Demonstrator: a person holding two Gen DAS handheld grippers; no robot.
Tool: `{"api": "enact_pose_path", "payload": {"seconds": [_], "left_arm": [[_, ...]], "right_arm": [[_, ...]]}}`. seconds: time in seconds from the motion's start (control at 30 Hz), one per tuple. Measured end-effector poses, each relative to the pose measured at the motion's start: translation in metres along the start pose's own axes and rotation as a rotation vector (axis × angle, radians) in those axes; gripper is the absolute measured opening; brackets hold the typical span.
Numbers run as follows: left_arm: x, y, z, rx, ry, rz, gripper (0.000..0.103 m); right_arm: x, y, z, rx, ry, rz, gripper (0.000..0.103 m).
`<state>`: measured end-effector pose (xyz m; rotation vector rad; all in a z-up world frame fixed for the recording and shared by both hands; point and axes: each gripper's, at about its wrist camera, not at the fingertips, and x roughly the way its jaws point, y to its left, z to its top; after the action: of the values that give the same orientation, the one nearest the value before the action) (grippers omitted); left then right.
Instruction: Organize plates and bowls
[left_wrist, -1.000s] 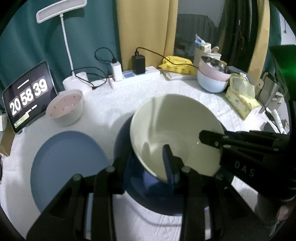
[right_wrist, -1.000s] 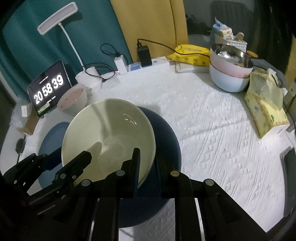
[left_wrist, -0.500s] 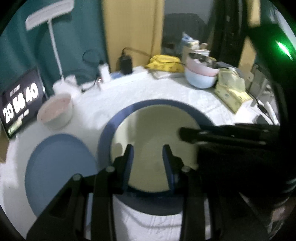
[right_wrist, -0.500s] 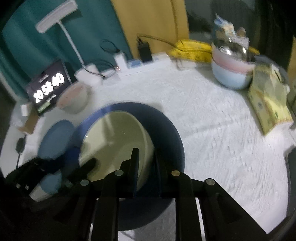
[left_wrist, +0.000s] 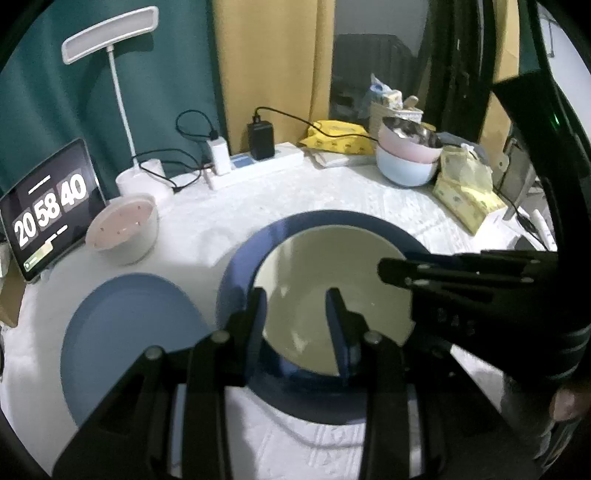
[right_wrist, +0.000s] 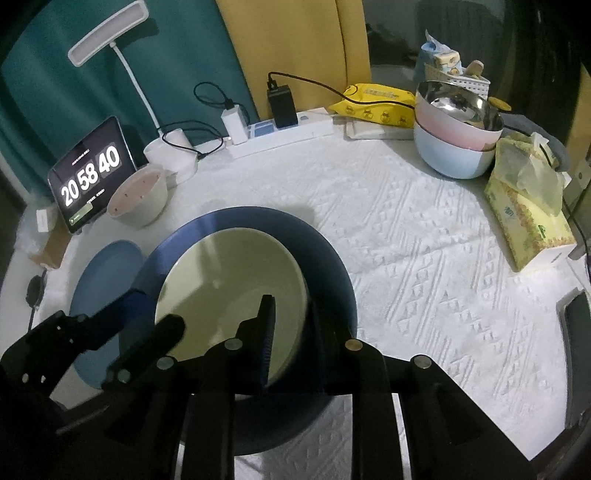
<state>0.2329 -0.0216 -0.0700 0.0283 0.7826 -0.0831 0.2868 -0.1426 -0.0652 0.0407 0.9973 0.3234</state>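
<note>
A cream bowl (left_wrist: 332, 291) (right_wrist: 229, 291) sits nested inside a dark blue bowl (left_wrist: 240, 258) (right_wrist: 325, 258) on the white cloth. My left gripper (left_wrist: 297, 310) is open, its fingers straddling the near rims of both bowls. My right gripper (right_wrist: 291, 325) is open wider than before, one finger inside the cream bowl and one outside its rim. A light blue plate (left_wrist: 129, 339) (right_wrist: 103, 273) lies to the left. A small pink-lined bowl (left_wrist: 123, 229) (right_wrist: 138, 199) stands behind it. Stacked pink, blue and steel bowls (left_wrist: 406, 158) (right_wrist: 454, 133) stand at the back right.
A tablet clock (left_wrist: 48, 206), a desk lamp (left_wrist: 110, 40) and a power strip (left_wrist: 258, 166) with chargers line the back. A tissue pack (right_wrist: 528, 218) lies at the right. A yellow wipes pack (right_wrist: 373, 101) lies behind.
The cream bowl, held tilted above the dark blue bowl, has gone down and now sits level inside it. Both grippers have opened off its rim.
</note>
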Motion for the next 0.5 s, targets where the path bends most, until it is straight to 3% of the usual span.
{"api": "enact_pose_path", "payload": {"seconds": [0.33, 0.5], "left_arm": [[-0.006, 0.029, 0.005, -0.070, -0.024, 0.030, 0.035], [-0.010, 0.046, 0.006, -0.100, -0.038, 0.033, 0.043]], "right_arm": [[-0.015, 0.007, 0.011, -0.013, -0.037, -0.028, 0.023], [-0.021, 0.017, 0.019, -0.034, -0.056, -0.032, 0.023]]}}
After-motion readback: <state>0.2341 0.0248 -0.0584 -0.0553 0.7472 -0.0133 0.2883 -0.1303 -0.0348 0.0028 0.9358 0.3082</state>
